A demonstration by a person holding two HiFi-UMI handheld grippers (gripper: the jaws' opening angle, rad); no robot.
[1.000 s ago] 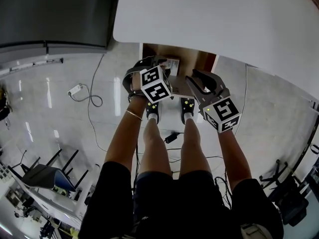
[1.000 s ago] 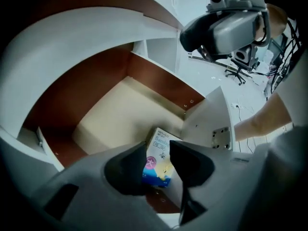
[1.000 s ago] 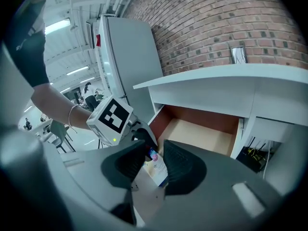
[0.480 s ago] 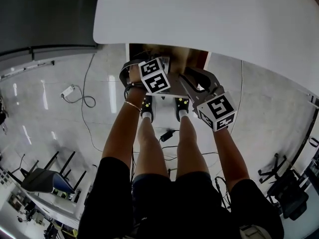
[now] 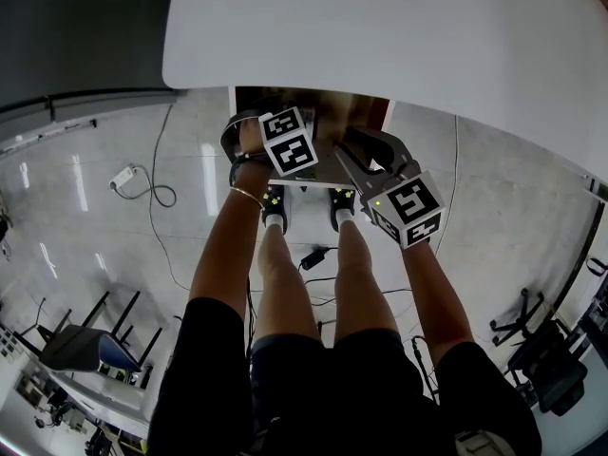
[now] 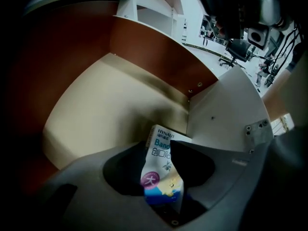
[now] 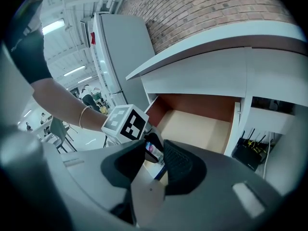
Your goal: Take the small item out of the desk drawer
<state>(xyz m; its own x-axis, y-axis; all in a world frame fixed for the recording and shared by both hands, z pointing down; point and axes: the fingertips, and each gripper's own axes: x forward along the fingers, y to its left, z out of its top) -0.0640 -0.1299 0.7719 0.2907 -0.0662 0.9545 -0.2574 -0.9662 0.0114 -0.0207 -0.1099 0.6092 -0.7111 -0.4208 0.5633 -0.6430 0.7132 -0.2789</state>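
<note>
A small dented card box [image 6: 162,170], printed white, blue and yellow, lies at the near left of the open drawer [image 6: 106,105], on its cream bottom beside the white front [image 6: 226,114]; the walls are red-brown. The left gripper [image 6: 158,147] straddles it, jaws just opened wide, not pressing. The right gripper [image 7: 155,148] seems to pinch the front's edge. 2 shoes [image 5: 274,218] stand on glossy tiles.

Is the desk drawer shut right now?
No: in the right gripper view the drawer stands pulled out from under the desk, its pale floor exposed.
</note>
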